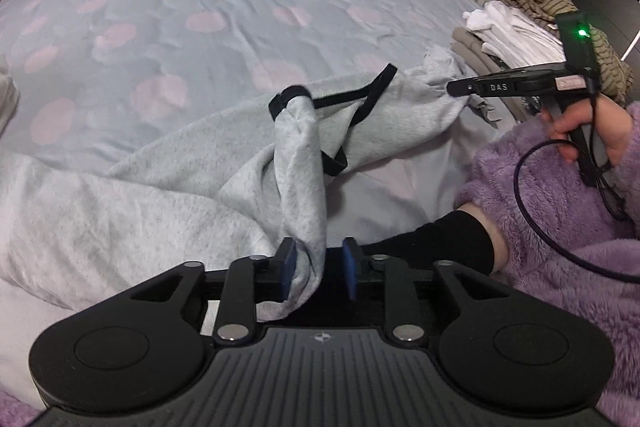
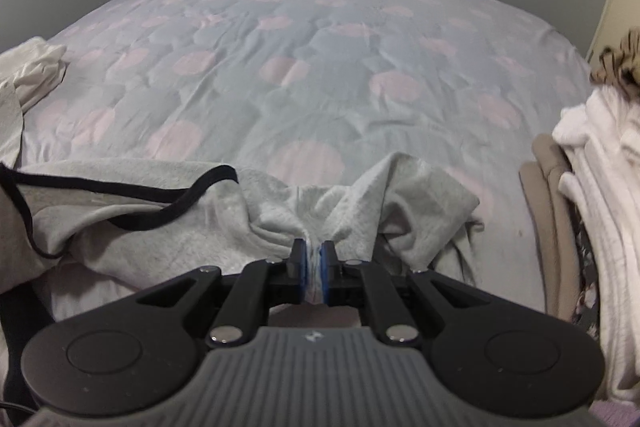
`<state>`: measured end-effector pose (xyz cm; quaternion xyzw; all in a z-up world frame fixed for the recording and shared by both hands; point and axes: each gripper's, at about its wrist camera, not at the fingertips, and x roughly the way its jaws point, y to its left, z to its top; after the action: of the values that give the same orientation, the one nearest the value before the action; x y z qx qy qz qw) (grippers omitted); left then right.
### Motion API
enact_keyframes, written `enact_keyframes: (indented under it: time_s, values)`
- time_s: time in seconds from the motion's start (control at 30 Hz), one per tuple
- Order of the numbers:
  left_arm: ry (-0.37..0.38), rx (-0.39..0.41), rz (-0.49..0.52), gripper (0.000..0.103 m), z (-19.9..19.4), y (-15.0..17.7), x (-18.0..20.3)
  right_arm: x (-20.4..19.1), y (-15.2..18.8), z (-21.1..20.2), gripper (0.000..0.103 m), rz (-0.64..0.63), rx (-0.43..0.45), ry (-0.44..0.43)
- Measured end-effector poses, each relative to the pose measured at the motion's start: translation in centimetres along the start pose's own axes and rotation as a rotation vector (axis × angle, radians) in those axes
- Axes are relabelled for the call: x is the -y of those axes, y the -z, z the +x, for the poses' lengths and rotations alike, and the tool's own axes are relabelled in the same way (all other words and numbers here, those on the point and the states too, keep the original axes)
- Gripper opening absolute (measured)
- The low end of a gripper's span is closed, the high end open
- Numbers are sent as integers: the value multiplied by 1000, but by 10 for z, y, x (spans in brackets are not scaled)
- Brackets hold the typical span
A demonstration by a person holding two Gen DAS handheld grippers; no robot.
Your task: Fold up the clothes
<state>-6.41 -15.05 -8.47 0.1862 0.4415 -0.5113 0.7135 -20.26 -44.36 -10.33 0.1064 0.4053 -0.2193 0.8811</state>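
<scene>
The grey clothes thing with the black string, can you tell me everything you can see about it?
The grey garment looks soft and fleecy, pale heathered grey, with a black drawstring looping loose over it. It lies crumpled and unfolded on the dotted bedspread, beside a stack of folded clothes. The right gripper is shut on a bunched bit of its edge. A twisted fold hangs between the pads of the left gripper, lying against one pad while the other stands clear.

A bed [image 2: 320,39] covered by a pale blue sheet with pink dots carries everything. A light grey garment [image 2: 168,231] with black trim lies crumpled along its near edge. Right of the garment stands a stack of folded clothes [image 2: 592,187]; left of it, rumpled white fabric [image 2: 36,67].
</scene>
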Motion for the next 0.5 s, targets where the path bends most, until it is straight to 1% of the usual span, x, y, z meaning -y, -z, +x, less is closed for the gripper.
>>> enact_keyframes:
  time_s: [0.07, 0.1, 0.17, 0.27, 0.33, 0.43, 0.5]
  values:
    - [-9, 20, 0, 32, -9, -1, -2, 4, 0, -1, 9, 26, 2, -14]
    - [-19, 28, -8, 38, -12, -3, -5, 4, 0, 0, 9, 29, 2, -16]
    - [-40, 45, -25, 46, -20, -7, -11, 2, 0, 0, 10, 26, 2, -13]
    - [-68, 69, -49, 46, -26, -14, -21, -2, 0, 1, 13, 3, 3, -6]
    - [-93, 67, -98, 46, -25, -20, -30, -4, 0, 2, 13, -12, 2, -2]
    - [-146, 23, -183, 44, -9, -25, -42, -4, 0, 2, 13, -16, 1, -2]
    - [-156, -8, -213, 44, 5, -25, -44, -4, 0, 2, 13, -16, 2, -3]
